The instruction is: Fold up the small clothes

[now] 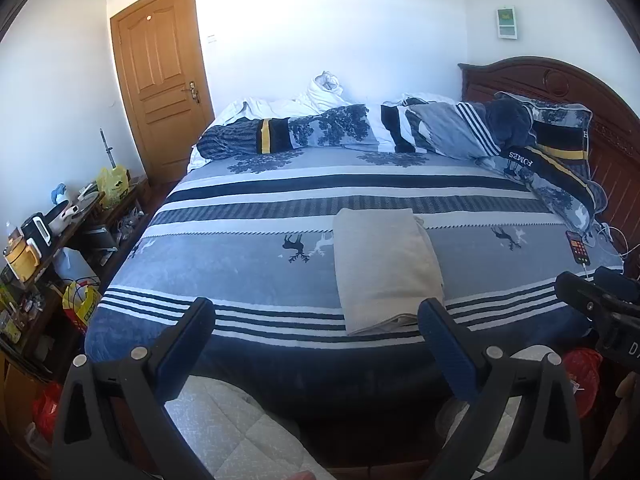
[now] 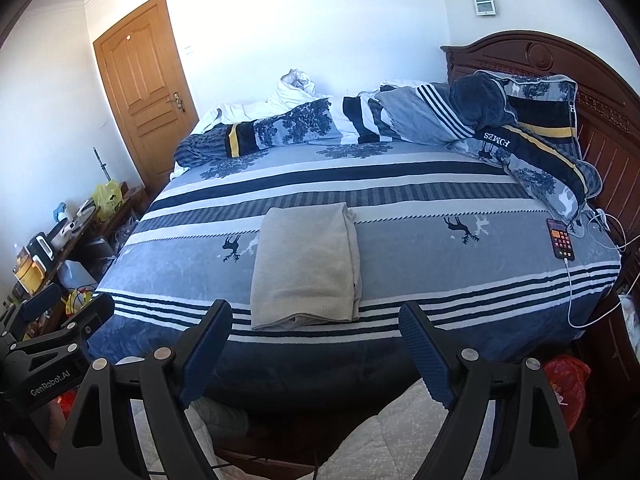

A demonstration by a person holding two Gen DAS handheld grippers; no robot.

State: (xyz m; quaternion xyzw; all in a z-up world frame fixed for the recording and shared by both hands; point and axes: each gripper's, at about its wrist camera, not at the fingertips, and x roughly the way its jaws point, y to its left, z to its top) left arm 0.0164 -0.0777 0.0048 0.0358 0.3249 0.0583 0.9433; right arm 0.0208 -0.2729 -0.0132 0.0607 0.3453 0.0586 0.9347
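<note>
Cloth (image 2: 306,264): folded on the bed (image 2: 440,280), ahead of your grippers, likely needing another fold.
Left gripper (image 1: 316,320): apart, empty.
Right gripper (image 2: 316,324): apart, empty.

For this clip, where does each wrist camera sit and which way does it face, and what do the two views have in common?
Left wrist: sits on the left gripper, off the bed's near edge, looking forward and down over the bed; its own two open fingers show, with the right gripper at the right edge.
Right wrist: sits on the right gripper, same facing; its open fingers show, with the left gripper at lower left.
Shared: folded beige garment, phone, door, headboard.
</note>
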